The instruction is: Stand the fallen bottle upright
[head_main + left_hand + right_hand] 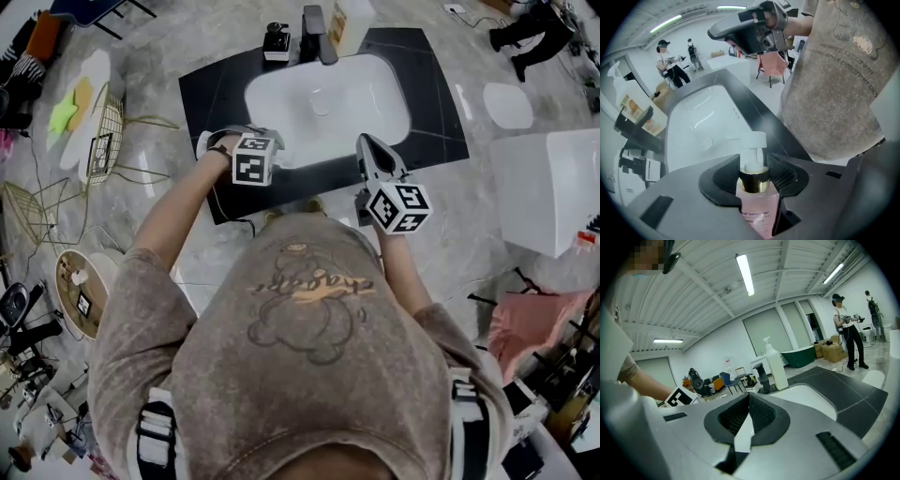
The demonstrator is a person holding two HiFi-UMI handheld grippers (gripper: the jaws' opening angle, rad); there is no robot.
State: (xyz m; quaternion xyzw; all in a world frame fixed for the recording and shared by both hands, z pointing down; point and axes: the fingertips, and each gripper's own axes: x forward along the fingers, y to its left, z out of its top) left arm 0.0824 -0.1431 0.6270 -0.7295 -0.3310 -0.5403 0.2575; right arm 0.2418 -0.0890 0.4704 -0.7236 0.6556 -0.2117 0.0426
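Two tongs hang over the near edge of a black counter [433, 86] with a white sink [367, 105] set in it. The left tongs [754, 172] are clamped on the pink bottle [757, 207], pads against it just below its gold collar. Its white pump points away from them toward the sink. Whether it stands upright I cannot tell. The right tongs [747, 401] are empty, jaws together at the tips, and sit beside the left pair, apart from them and from the bottle.

Beyond both tongs, across the sink, stand a dark faucet [317, 34], a tall white pump bottle [776, 365] and a small black item [277, 43]. Outward of the left tongs, wire baskets [105, 133] lie on the floor. Outward of the right tongs are a white box [548, 187] and a pink cloth [534, 323].

From the head view the bottle is hidden under the left tongs' marker cube [255, 157]; only the left gripper view shows it and the grip. That view also catches the right tongs from below, the person's shirt [839, 79] close behind, and a labelled bottle [640, 117] at the sink's far side. The right gripper view alone shows its own closed jaws, plus ceiling lights [745, 273] and a bystander [846, 331] far off to the right.
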